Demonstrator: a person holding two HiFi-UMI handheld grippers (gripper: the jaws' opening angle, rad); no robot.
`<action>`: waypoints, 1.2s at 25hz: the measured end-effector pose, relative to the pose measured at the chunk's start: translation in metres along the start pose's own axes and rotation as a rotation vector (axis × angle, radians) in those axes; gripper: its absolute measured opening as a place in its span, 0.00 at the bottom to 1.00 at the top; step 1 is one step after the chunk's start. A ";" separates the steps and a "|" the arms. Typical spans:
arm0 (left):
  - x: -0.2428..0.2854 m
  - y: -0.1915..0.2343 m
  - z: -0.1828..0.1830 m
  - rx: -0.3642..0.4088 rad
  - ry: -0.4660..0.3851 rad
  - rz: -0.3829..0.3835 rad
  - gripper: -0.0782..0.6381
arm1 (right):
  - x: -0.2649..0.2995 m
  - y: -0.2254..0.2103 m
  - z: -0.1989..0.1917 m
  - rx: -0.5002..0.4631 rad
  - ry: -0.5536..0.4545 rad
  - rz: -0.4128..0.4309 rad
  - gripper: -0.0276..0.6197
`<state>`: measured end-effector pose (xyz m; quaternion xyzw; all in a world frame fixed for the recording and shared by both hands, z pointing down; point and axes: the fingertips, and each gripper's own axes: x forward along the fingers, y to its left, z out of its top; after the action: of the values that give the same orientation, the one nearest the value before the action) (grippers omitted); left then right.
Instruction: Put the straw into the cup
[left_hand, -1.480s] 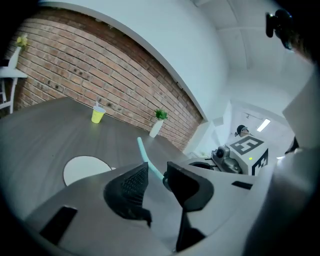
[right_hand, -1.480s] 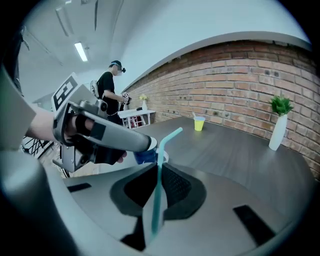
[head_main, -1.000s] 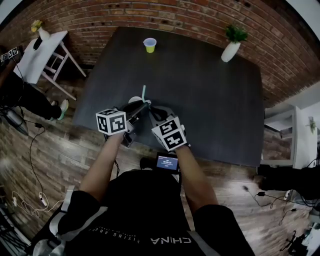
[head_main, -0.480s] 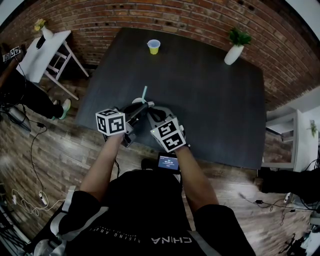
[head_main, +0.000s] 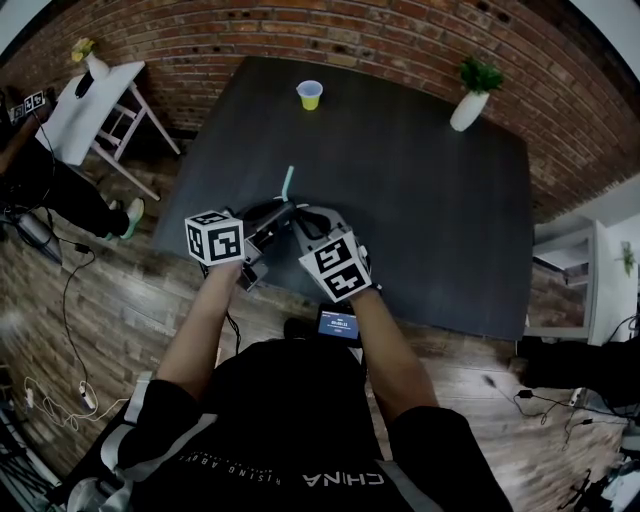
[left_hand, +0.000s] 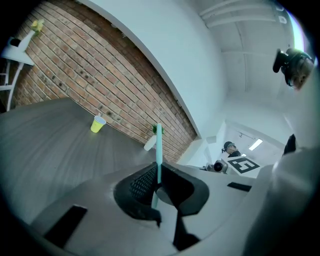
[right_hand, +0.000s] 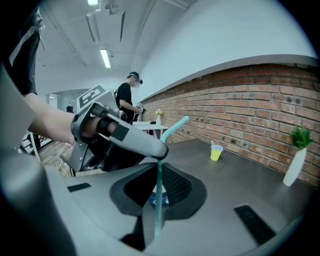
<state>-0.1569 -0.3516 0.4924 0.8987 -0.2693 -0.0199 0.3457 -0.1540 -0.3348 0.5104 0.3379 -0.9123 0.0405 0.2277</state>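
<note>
Since the straw (left_hand: 158, 145) is a thin, hollow plastic tube, I judge it nearly weightless, smooth enough to slide in a loose hold, and easy to pinch flat or kink (most of all at its flexible neck, where the top leans over in the right gripper view). It is best taken on the straight shaft below that bend, with light pressure only. The hold should be far enough up that a good length of the lower end is left free to enter a cup.

Both grippers have it at once. The left gripper (left_hand: 157, 176) has its jaws closed on the shaft, which stands upright out of them. The right gripper (right_hand: 159, 181) looks closed on it too, the shaft running down the seam between its jaws. Seen from the right gripper, a finger of the left one crosses just above the right jaws and touches the straw there, so the two holds sit one right above the other.

From the head view the pair meet over the near left part of the dark desk (head_main: 420, 200), with the straw's top poking up beyond them. The yellow cup (head_main: 310, 94) stands upright and well apart from them, near the desk's far edge by the brick wall. A small blue and white thing (right_hand: 153, 201) shows behind the shaft below the right jaws; what it is I cannot tell.
</note>
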 end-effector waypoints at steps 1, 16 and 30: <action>-0.001 -0.002 0.002 0.010 -0.001 -0.001 0.15 | 0.000 0.000 0.002 -0.005 -0.004 -0.001 0.10; -0.015 0.011 0.032 0.182 0.002 0.088 0.15 | 0.006 0.004 -0.014 0.032 0.082 0.047 0.10; -0.033 0.017 0.078 0.288 -0.055 0.139 0.15 | 0.007 -0.029 -0.027 0.088 0.099 0.000 0.10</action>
<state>-0.2102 -0.3936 0.4386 0.9173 -0.3401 0.0182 0.2064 -0.1300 -0.3549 0.5355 0.3453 -0.8973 0.0972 0.2573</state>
